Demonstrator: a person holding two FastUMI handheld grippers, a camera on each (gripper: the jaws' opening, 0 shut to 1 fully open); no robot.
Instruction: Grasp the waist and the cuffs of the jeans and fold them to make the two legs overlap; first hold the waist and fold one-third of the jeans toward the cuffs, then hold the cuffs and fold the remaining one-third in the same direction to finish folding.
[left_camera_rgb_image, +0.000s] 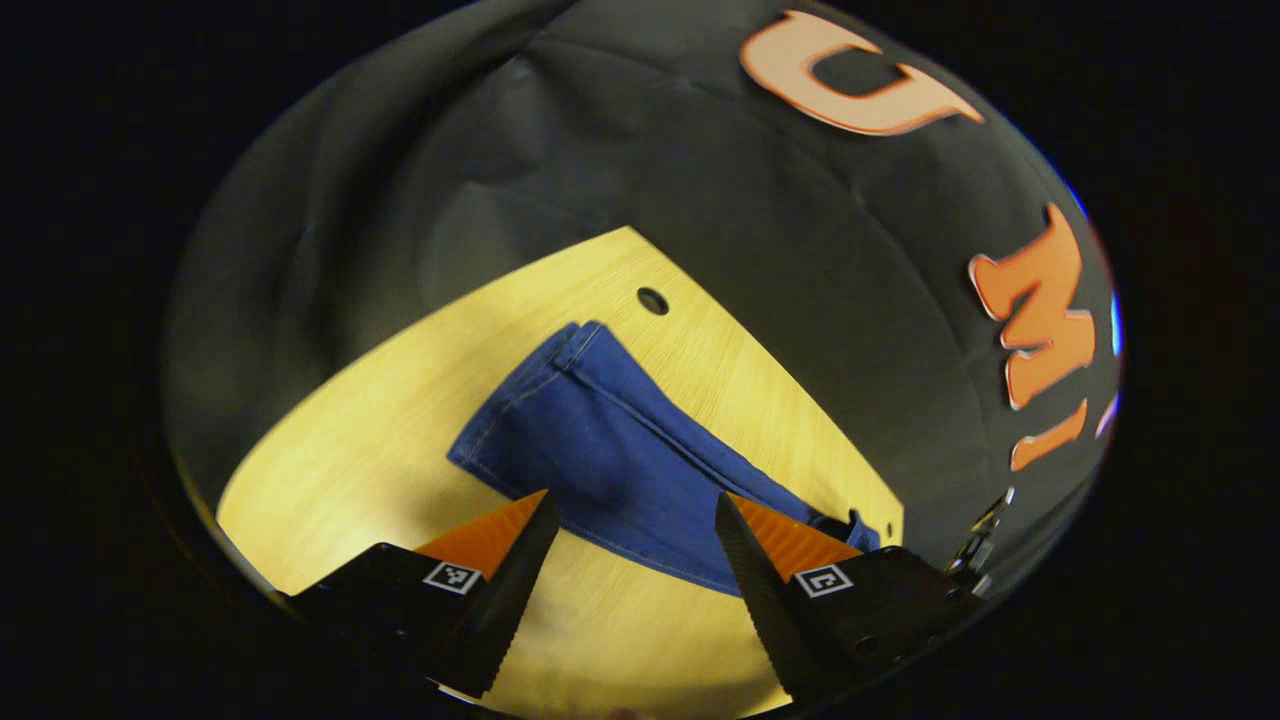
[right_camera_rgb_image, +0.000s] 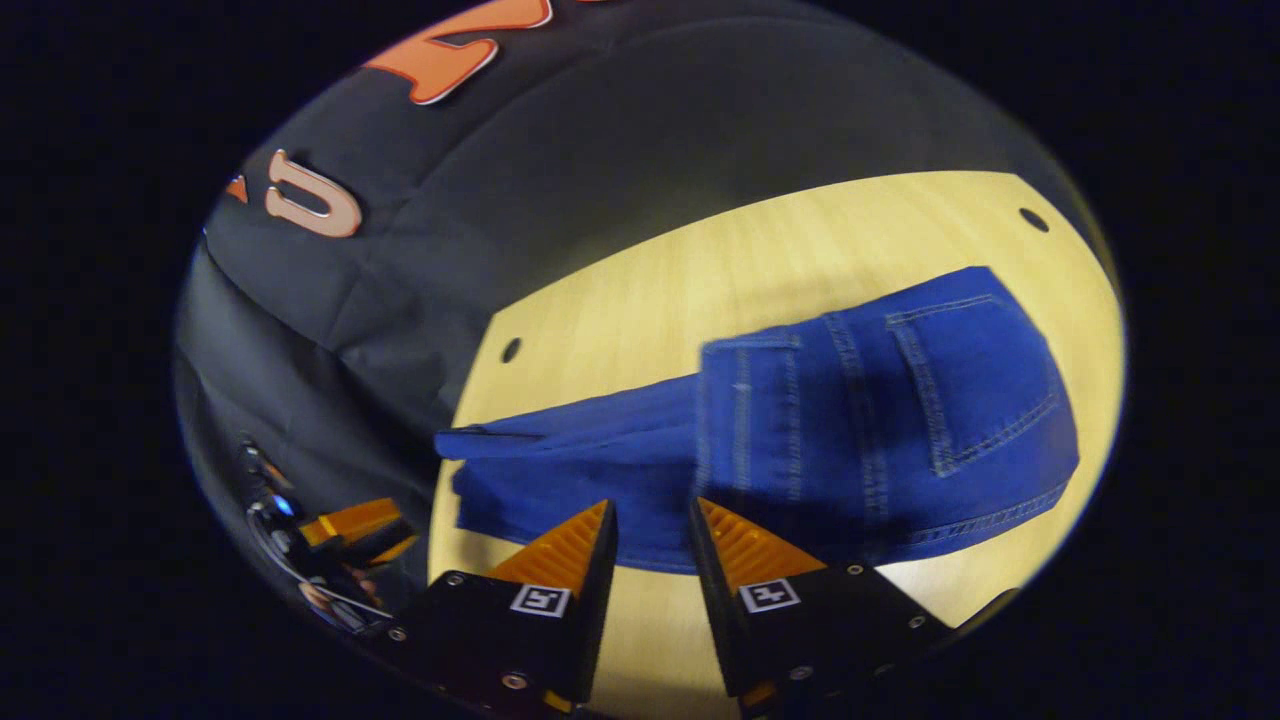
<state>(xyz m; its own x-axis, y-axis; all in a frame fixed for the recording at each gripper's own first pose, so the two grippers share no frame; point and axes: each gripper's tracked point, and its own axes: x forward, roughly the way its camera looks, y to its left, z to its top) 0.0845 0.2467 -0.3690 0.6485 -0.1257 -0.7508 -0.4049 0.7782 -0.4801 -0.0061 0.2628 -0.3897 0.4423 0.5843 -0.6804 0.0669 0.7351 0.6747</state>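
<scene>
Left tongs (left_camera_rgb_image: 632, 525) are held open, empty, just above the near edge of the jeans (left_camera_rgb_image: 610, 455). Right tongs (right_camera_rgb_image: 652, 535) are parted more narrowly, also empty, at the jeans' near edge by the folded-over waist (right_camera_rgb_image: 900, 400). On the desk (left_camera_rgb_image: 350, 450), the jeans' long axis is laid crosswise; cuffs (left_camera_rgb_image: 575, 340) are nearer the left tongs, judged next to be gripped.

The table (left_camera_rgb_image: 380, 450) is brightly lit; the surroundings are left dim. Bending is seen at every edge, with blur toward 9 o'clock.
</scene>
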